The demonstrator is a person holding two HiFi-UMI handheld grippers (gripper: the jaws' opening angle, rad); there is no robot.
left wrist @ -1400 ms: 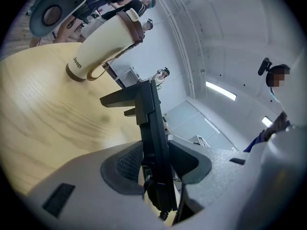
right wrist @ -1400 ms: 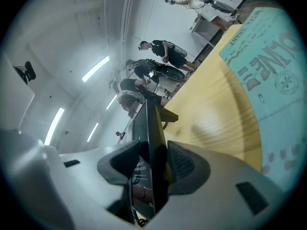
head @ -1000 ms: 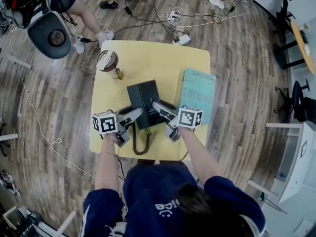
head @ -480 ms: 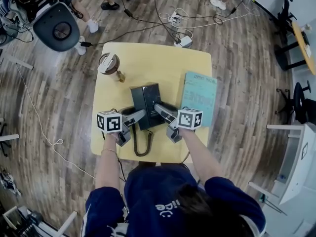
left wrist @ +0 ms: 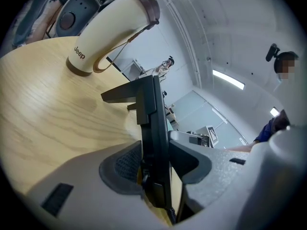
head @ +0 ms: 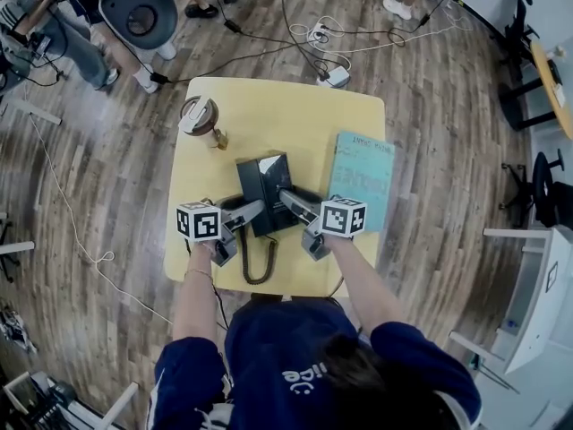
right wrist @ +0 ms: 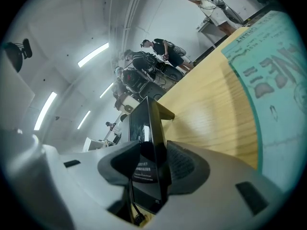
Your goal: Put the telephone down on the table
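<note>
The black telephone (head: 263,179) stands on edge over the middle of the yellow table (head: 269,106), and its coiled cord (head: 255,262) trails toward the near edge. My left gripper (head: 254,210) grips its left side. In the left gripper view both pads press the thin black body (left wrist: 151,123) at the left gripper (left wrist: 153,176). My right gripper (head: 285,195) holds the right side. There the telephone (right wrist: 146,138) sits between the pads of the right gripper (right wrist: 151,174), whose jaws are opening slightly while still touching it.
A cream mug with a brown rim (head: 196,115) stands at the table's far left, also in the left gripper view (left wrist: 110,28). A teal booklet (head: 363,173) lies on the right side (right wrist: 273,75). Cables, a power strip (head: 331,72), a chair and people's legs ring the table.
Both grippers and the telephone stay almost where they were. In the background the grey chair has moved to the right along the top left.
</note>
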